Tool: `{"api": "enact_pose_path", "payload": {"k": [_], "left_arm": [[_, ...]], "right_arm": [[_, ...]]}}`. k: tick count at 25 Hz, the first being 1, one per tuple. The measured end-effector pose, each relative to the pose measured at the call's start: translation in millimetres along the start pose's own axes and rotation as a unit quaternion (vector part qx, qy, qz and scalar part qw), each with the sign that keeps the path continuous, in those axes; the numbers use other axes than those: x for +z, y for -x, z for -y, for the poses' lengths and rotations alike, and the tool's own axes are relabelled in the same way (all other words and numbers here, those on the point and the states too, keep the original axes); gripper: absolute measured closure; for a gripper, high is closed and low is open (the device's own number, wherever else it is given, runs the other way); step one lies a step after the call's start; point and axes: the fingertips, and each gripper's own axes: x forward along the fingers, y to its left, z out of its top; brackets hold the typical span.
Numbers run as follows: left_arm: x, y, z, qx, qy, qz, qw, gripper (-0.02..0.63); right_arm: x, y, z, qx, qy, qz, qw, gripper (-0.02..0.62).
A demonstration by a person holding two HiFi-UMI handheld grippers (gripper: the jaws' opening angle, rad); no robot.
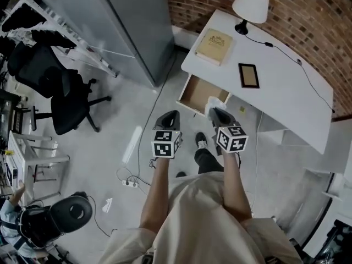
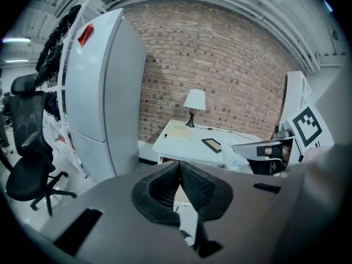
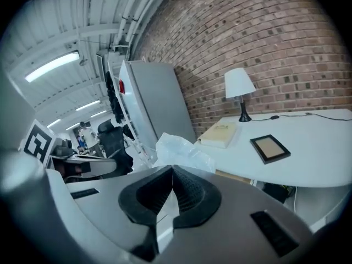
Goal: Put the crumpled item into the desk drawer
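The crumpled item point(image 1: 211, 104) is a wad of thin white plastic, and my right gripper point(image 1: 216, 113) is shut on it. In the right gripper view the wad point(image 3: 181, 152) bulges out just past the closed jaws of the right gripper point(image 3: 171, 172). It hangs over the near right corner of the open wooden drawer point(image 1: 197, 92) under the white desk point(image 1: 275, 92). My left gripper point(image 1: 169, 116) is level with the right one, to the left of the drawer, shut and holding nothing. The left gripper view shows the left gripper point(image 2: 179, 166) and the wad point(image 2: 236, 157) at its right.
On the desk lie a tan book point(image 1: 214, 45), a dark picture frame point(image 1: 248, 75) and a lamp point(image 1: 250, 5) with its cord. A tall grey cabinet point(image 1: 132, 21) stands left of the desk. A black office chair point(image 1: 55, 87) and a floor power strip point(image 1: 131, 183) are behind me.
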Motion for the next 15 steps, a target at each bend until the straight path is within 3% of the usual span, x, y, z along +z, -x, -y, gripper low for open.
{"api": "enact_pose_path", "payload": {"k": [9, 15], "left_arm": [[34, -63, 2, 0.008, 0.018, -0.008, 0.9998, 0.591], [35, -86, -18, 0.042, 0.040, -0.012, 0.9982, 0.590]], "right_arm": [[31, -67, 36, 0.045, 0.040, -0.036, 0.998, 0.569], [33, -110, 47, 0.077, 0.067, -0.063, 0.993, 0.569]]}}
